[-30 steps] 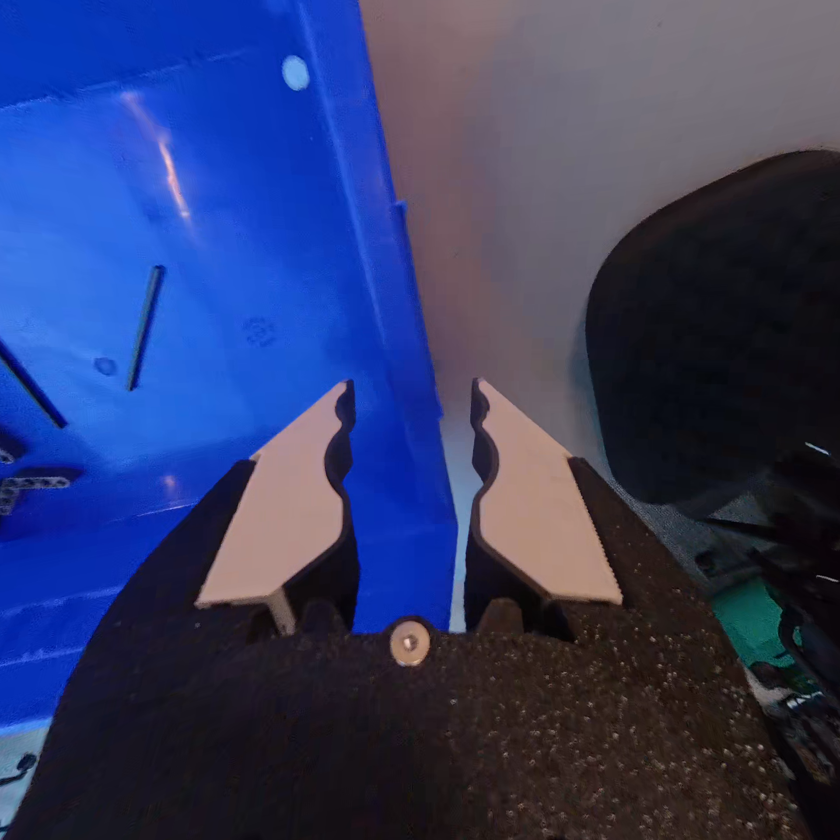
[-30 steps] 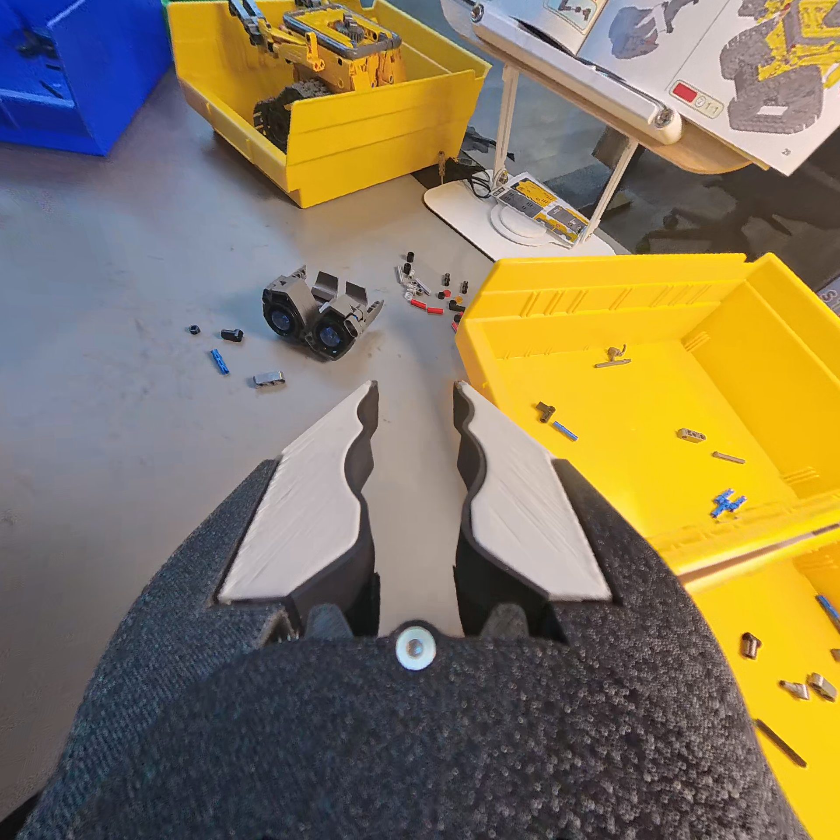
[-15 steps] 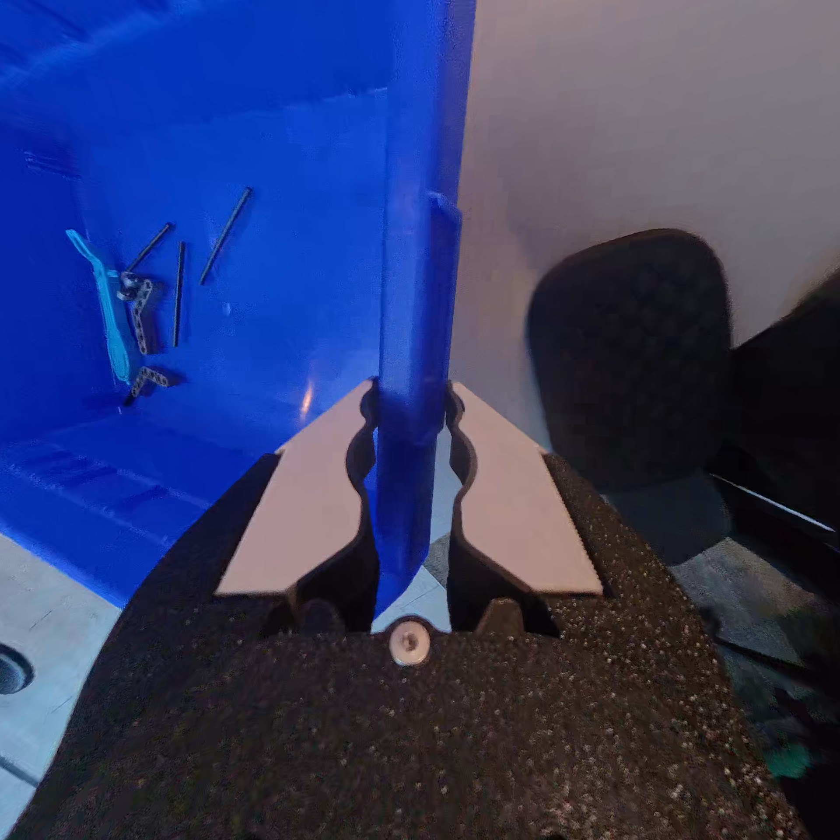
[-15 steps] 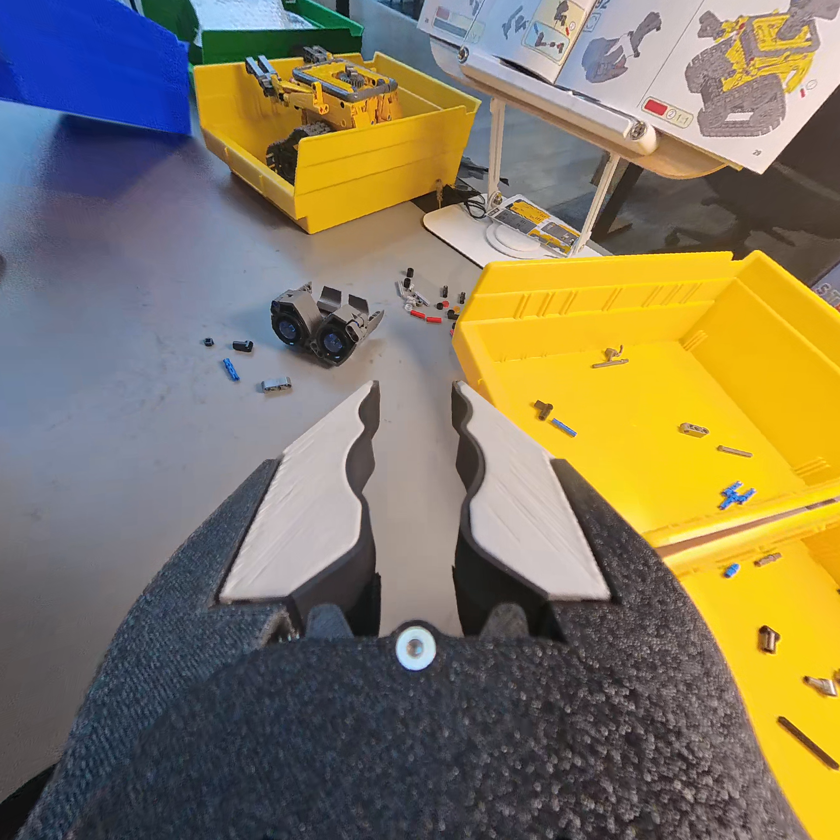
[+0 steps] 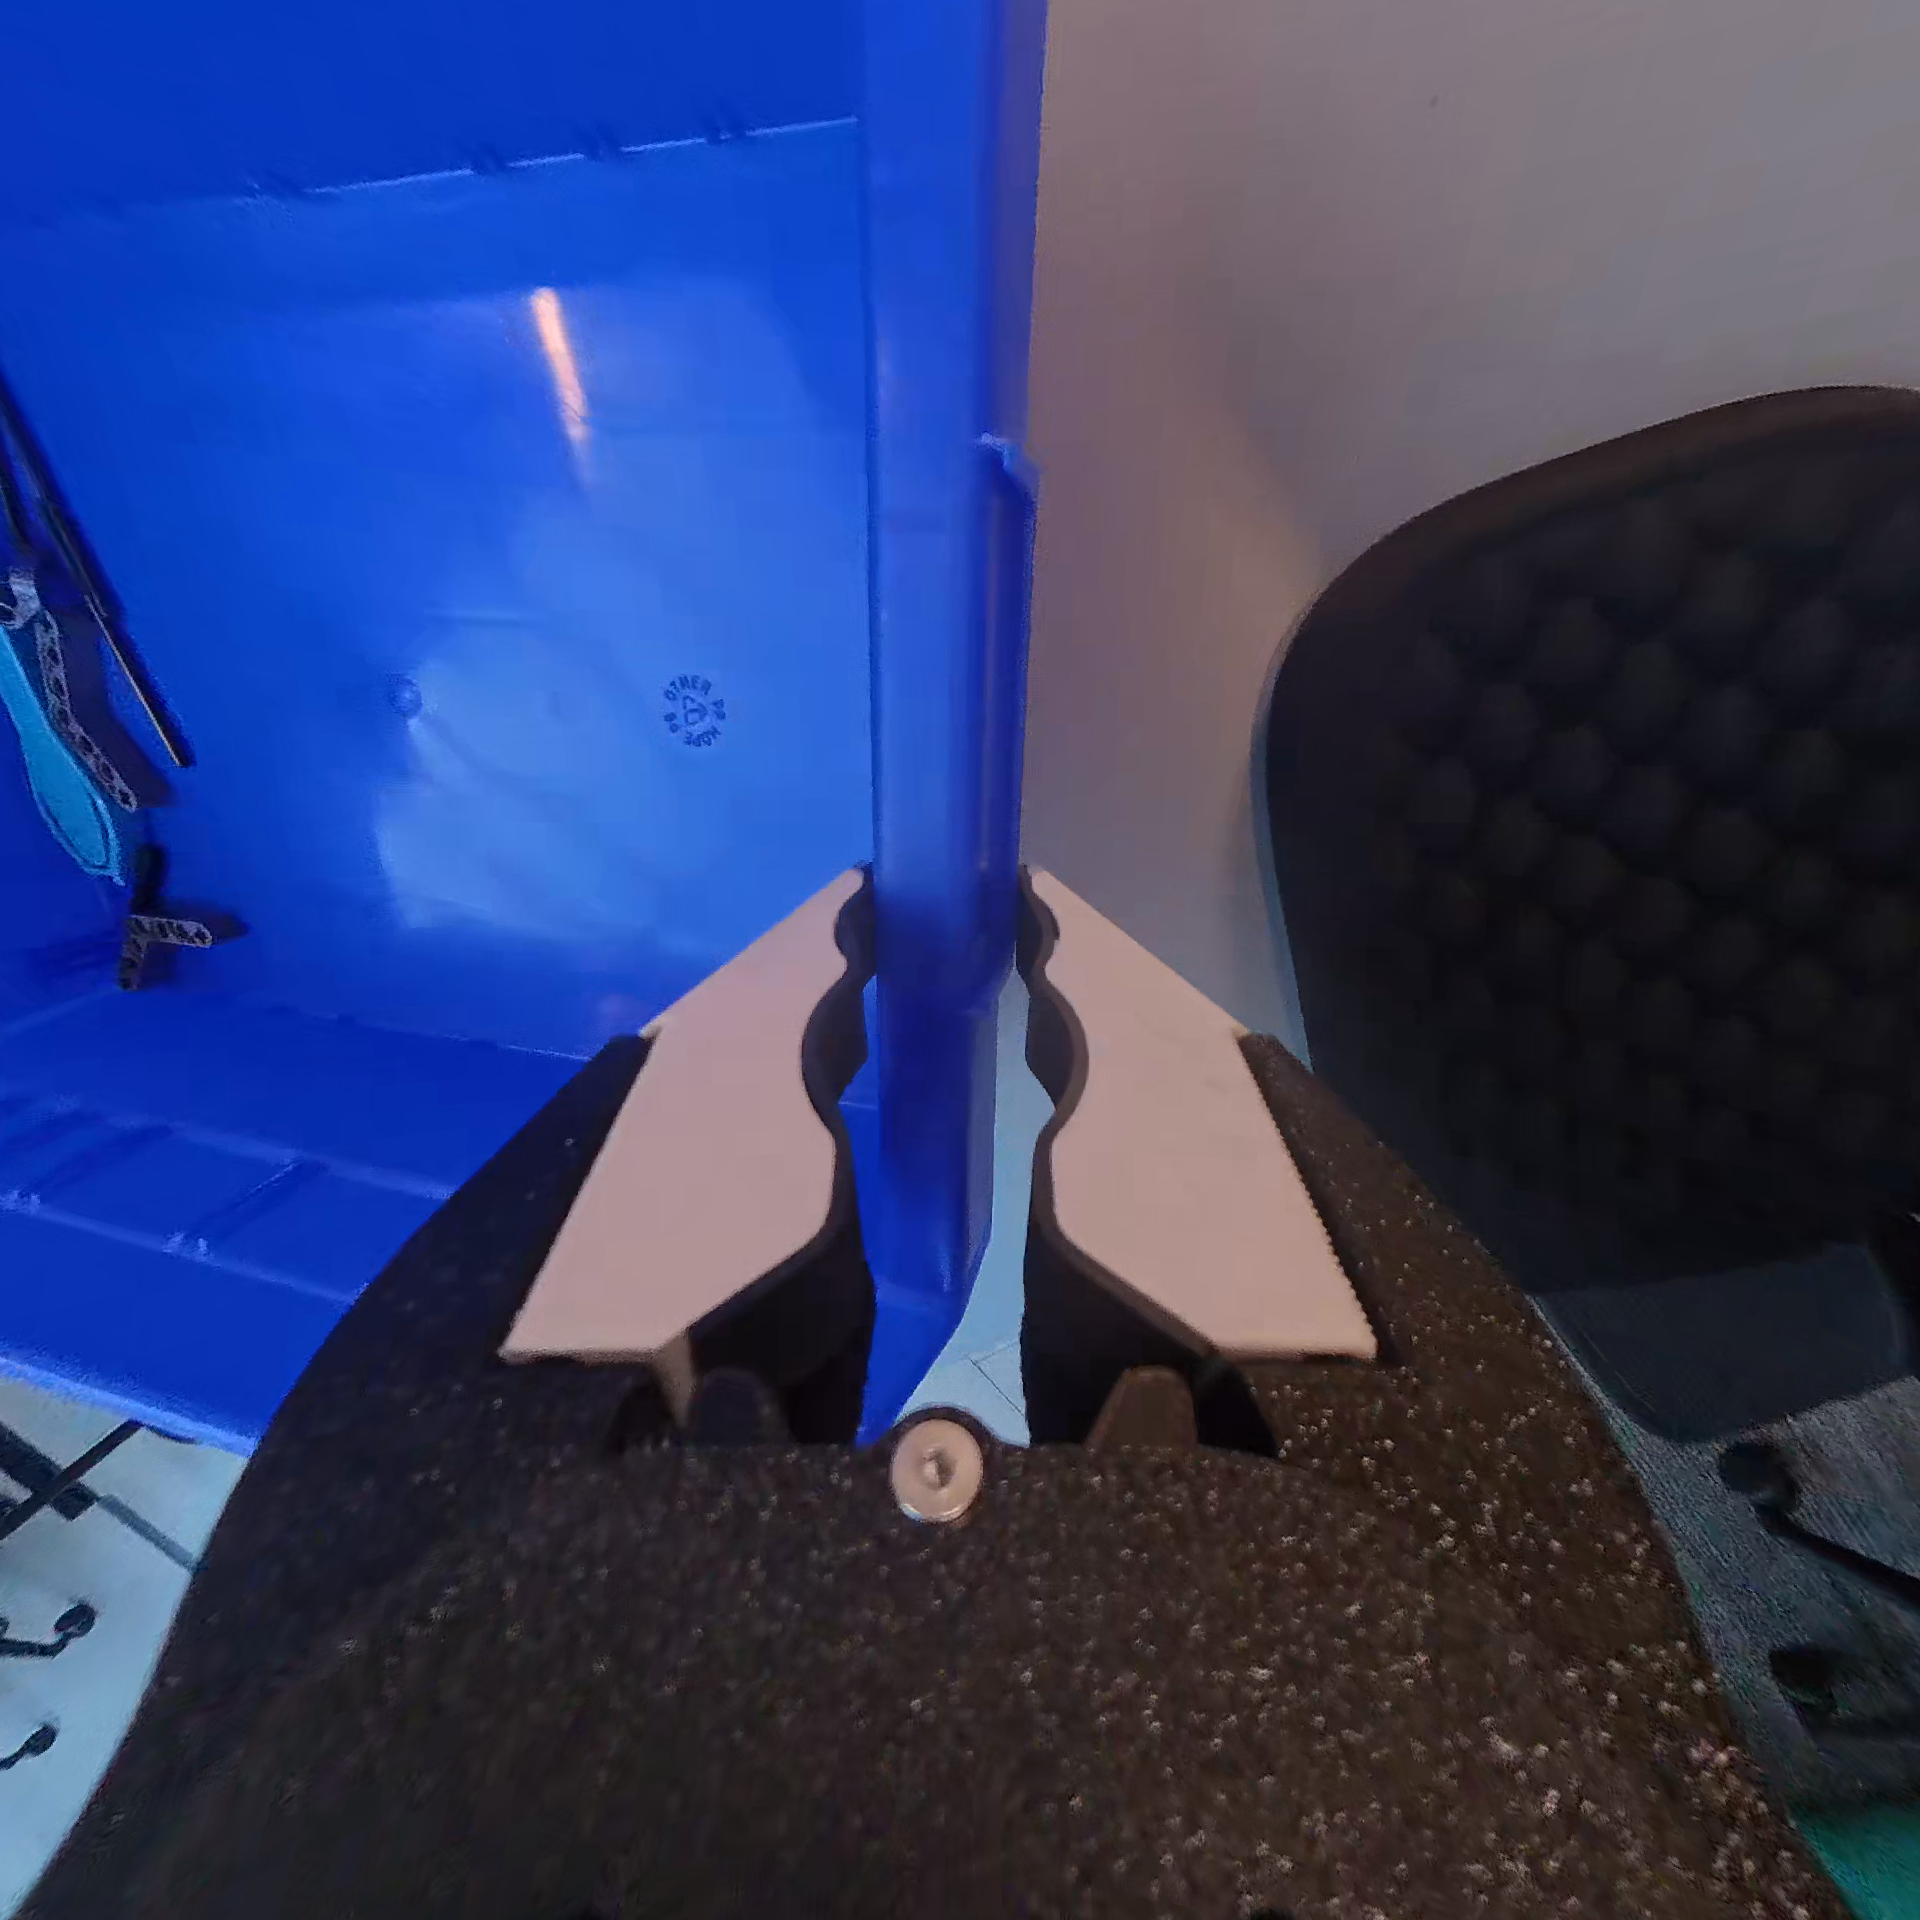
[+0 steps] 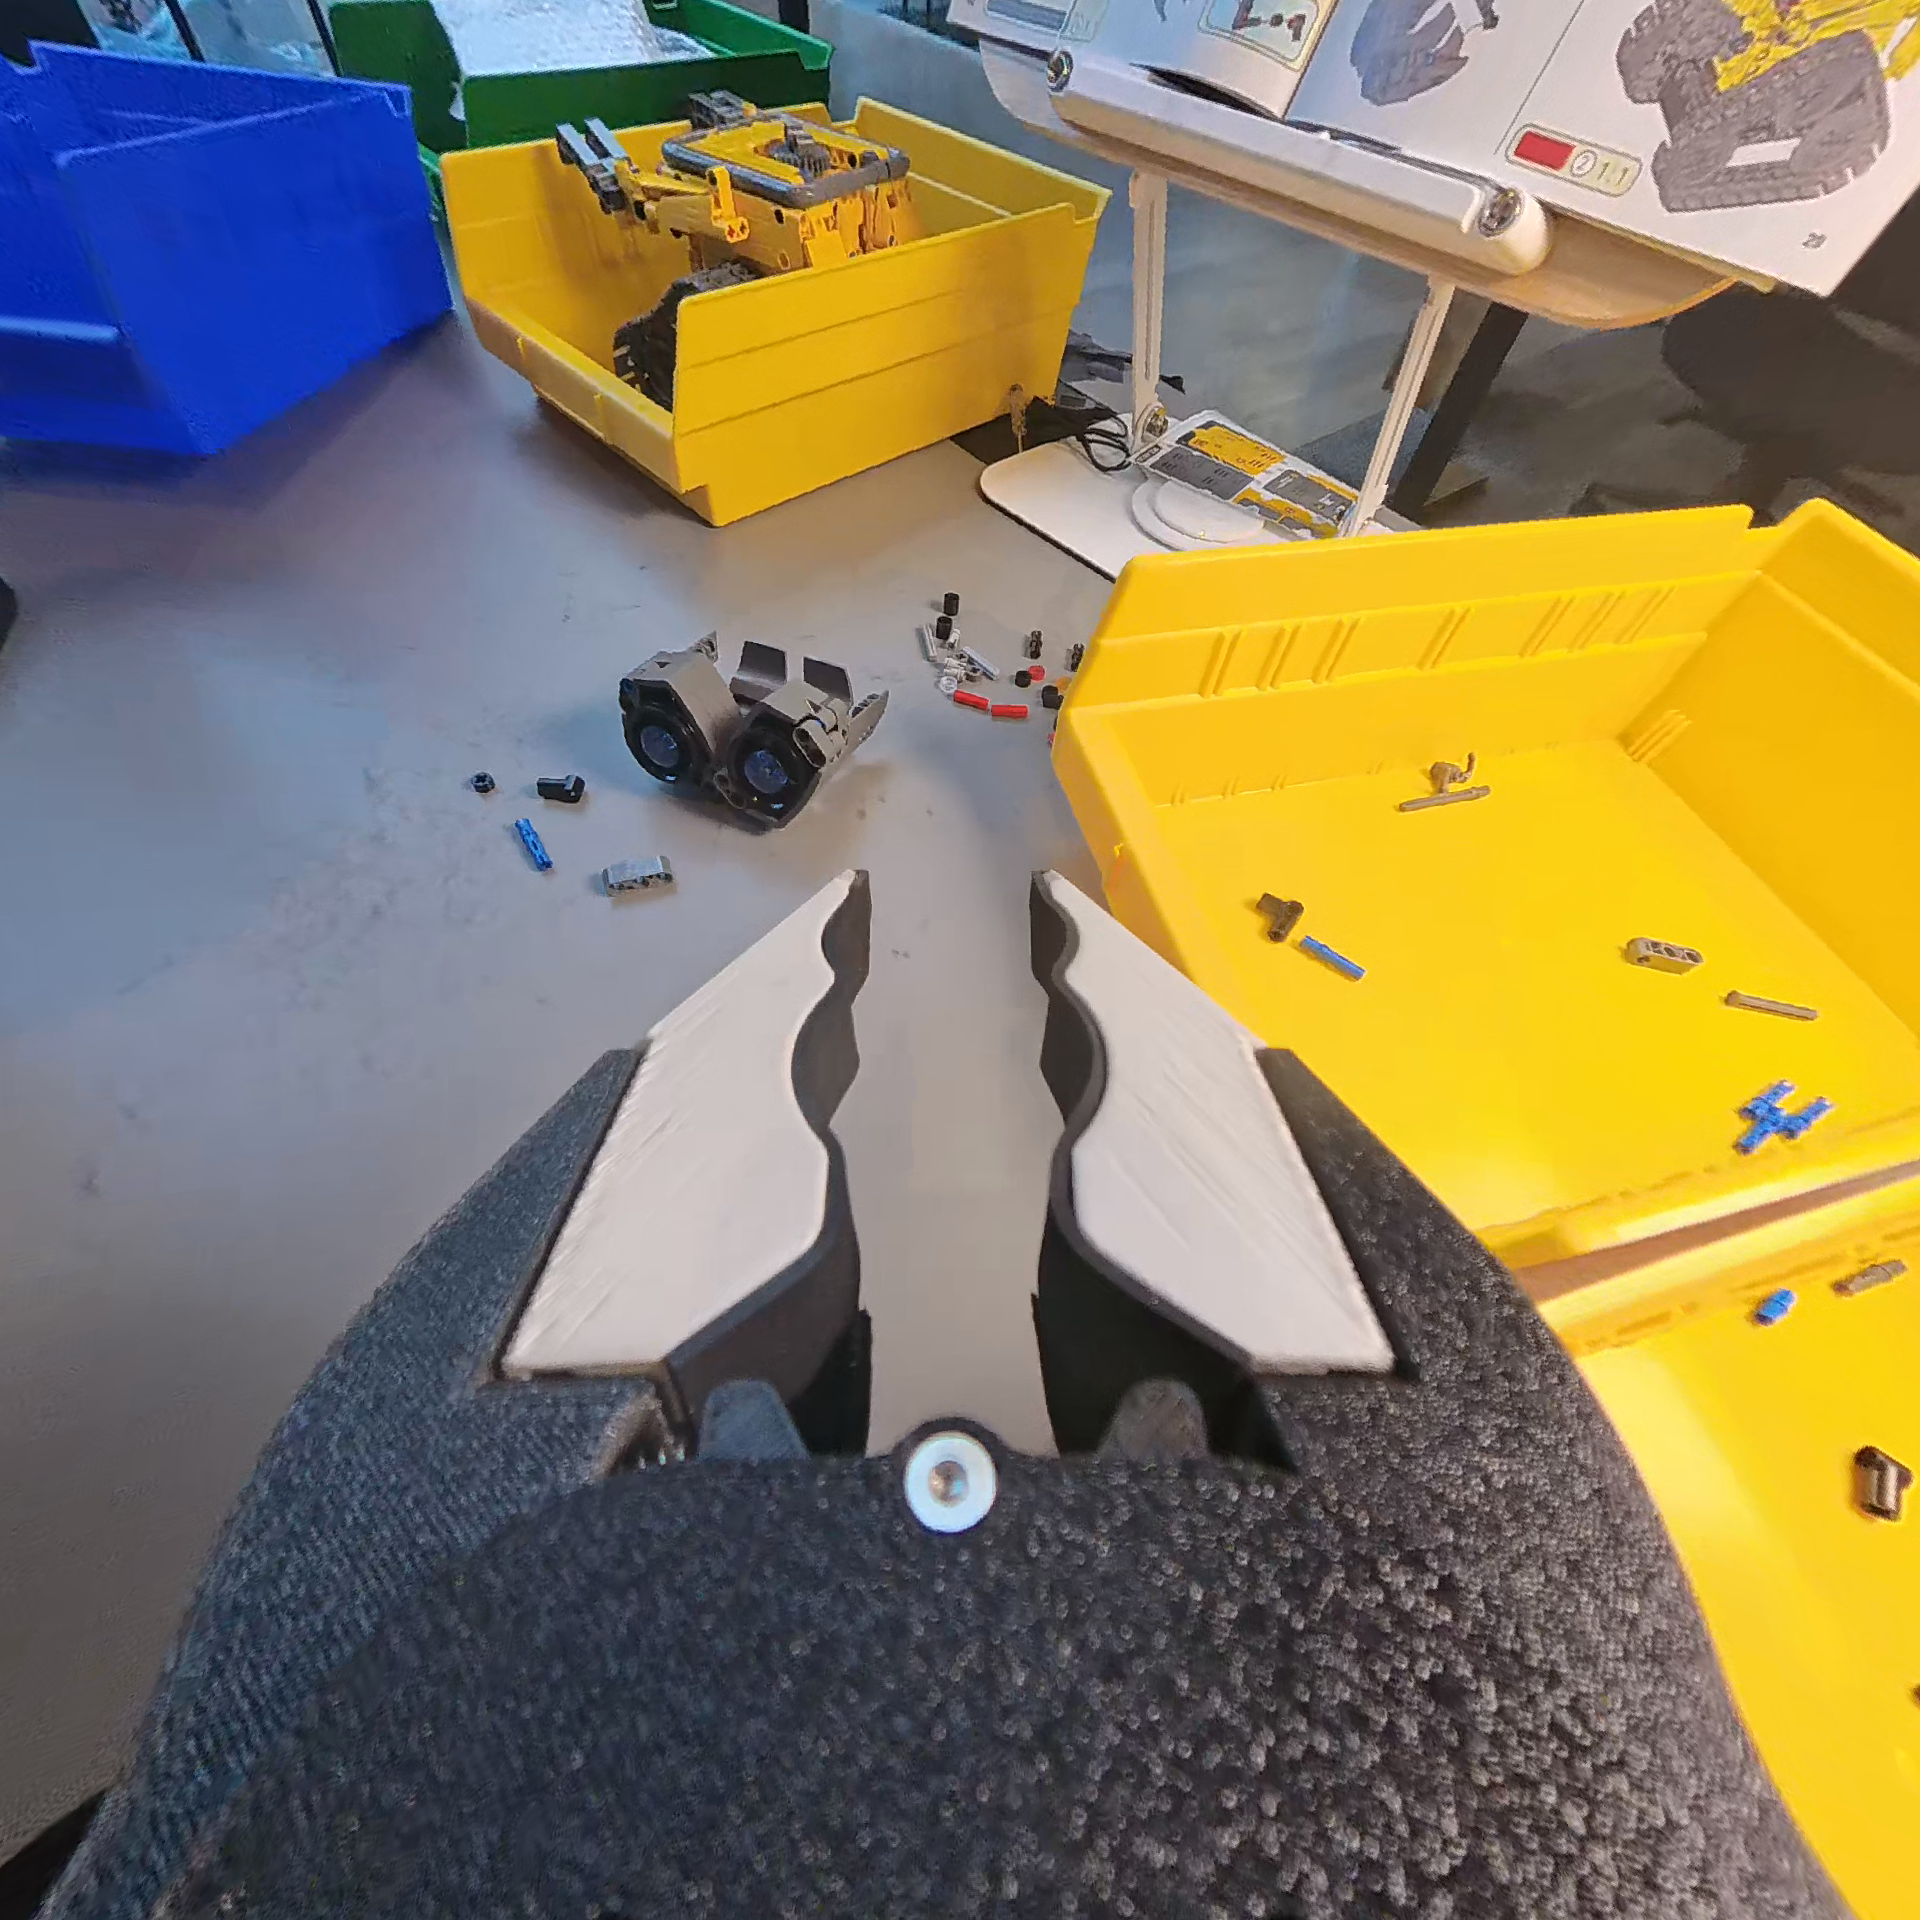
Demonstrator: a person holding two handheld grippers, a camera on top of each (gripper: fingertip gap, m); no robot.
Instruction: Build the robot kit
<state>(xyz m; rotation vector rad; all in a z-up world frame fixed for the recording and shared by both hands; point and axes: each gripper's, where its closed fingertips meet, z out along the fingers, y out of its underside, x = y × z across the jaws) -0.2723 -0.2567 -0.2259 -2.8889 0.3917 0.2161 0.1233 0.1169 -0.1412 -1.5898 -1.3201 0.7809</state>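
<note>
Jaws of left gripper [image 5: 943, 883] still clamp blue bin [image 5: 951, 520], now nearer.

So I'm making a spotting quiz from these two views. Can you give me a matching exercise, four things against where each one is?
Things:
1. left tool
2. right tool
3. yellow toy digger
4. blue cross piece

Places:
A. in the far yellow bin
B. open over bare grey table
C. on the floor of the near yellow bin
D. clamped on the wall of the blue bin

Pairs: 1-D, 2-B, 3-A, 4-C
</note>
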